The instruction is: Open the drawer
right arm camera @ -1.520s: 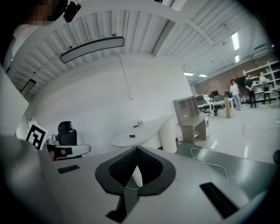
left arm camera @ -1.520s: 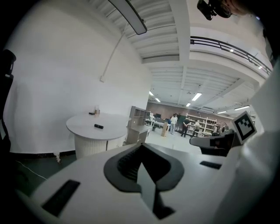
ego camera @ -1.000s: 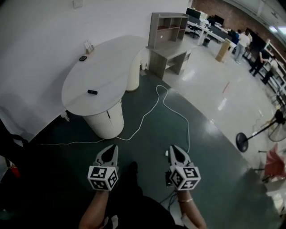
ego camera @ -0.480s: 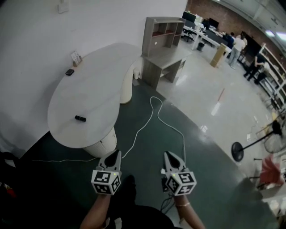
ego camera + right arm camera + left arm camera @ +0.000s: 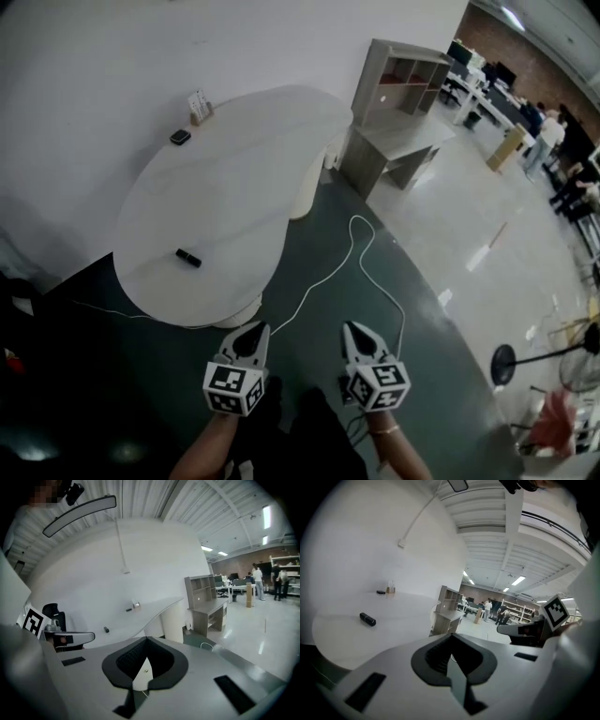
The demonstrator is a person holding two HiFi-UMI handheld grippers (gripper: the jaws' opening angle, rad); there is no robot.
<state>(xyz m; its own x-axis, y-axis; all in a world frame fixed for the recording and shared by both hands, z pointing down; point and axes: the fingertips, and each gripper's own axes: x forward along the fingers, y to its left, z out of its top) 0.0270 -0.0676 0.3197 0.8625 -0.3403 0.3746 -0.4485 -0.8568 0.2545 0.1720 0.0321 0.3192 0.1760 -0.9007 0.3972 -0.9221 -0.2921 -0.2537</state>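
Note:
No drawer front shows plainly in any view. A white curved table (image 5: 234, 178) stands ahead of me, and its round pedestal (image 5: 236, 307) is mostly hidden under the top. My left gripper (image 5: 253, 336) hovers over the dark floor just short of the table's near edge, jaws shut and empty. The right gripper (image 5: 357, 334) is level with it, a short way to the right, also shut on nothing. In the left gripper view the jaws (image 5: 451, 644) meet with the tabletop (image 5: 370, 630) ahead. The right gripper view shows closed jaws (image 5: 144, 645) pointing toward the table (image 5: 140, 616).
A small black object (image 5: 188, 258) lies on the table near its front, with a dark item (image 5: 180, 137) and a card holder (image 5: 199, 105) by the wall. A grey desk with a hutch (image 5: 398, 103) stands behind. A white cable (image 5: 361, 258) snakes across the floor. A fan stand (image 5: 511, 361) is at right.
Both grippers have travelled toward the white table, which now sits closer and more central in the head view. Their jaws stayed shut.

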